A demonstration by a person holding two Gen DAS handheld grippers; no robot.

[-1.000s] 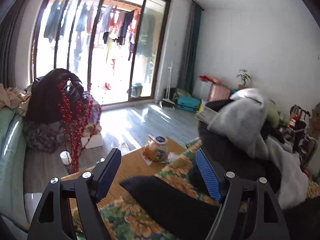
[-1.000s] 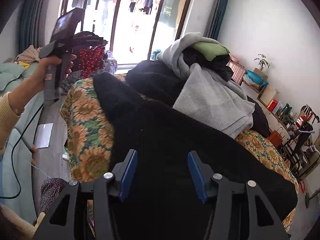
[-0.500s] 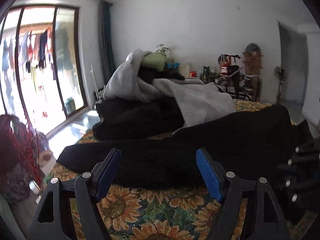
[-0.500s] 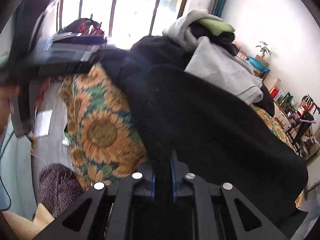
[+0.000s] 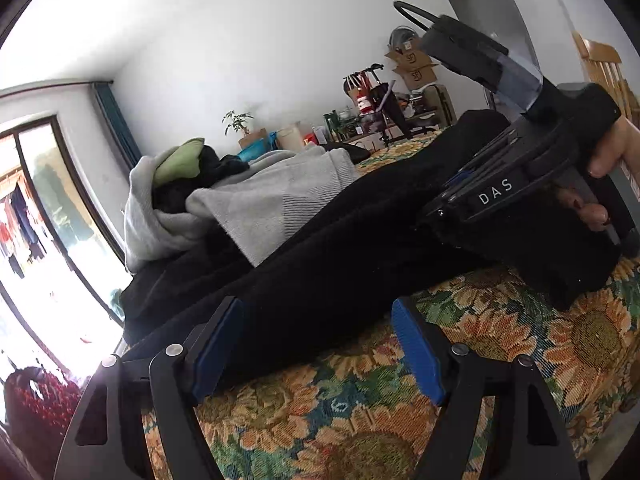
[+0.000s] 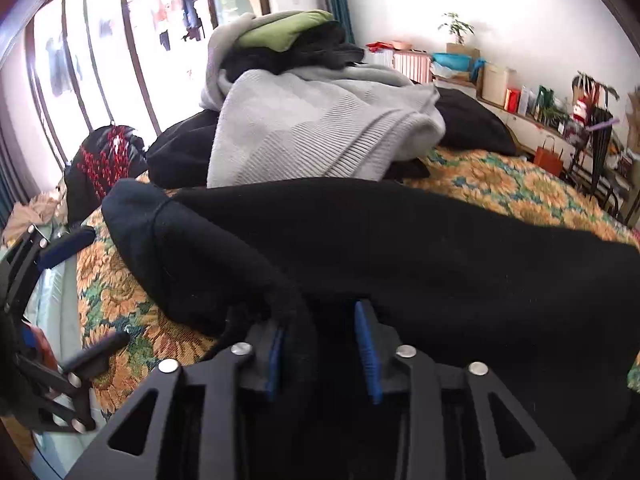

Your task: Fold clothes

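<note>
A long black garment (image 5: 340, 264) (image 6: 420, 248) lies stretched across the sunflower-patterned tablecloth (image 5: 500, 340) (image 6: 500, 184). My left gripper (image 5: 316, 350) is open, low over the cloth, and the garment's near edge runs between its blue pads (image 5: 216, 348) without being pinched. In the right wrist view the left gripper (image 6: 100, 288) sits at the garment's left end. My right gripper (image 6: 320, 356) has its jaws opening, with a bunched fold of black fabric between them and a gap at the right pad (image 6: 366, 352). A hand holds the right gripper (image 5: 444, 208) on the garment's other end.
A pile of clothes sits behind the black garment, with a grey knit sweater (image 5: 272, 204) (image 6: 312, 136) and a green piece (image 6: 288, 30) on top. Glass doors (image 6: 100, 60) are far left, red beads (image 6: 100, 160) are below them, and a cluttered shelf (image 6: 520, 96) lines the wall.
The left gripper swung round from the window side and sank to the black garment's near edge. The right gripper shut on black fabric half a second ago; now its pads have parted.
</note>
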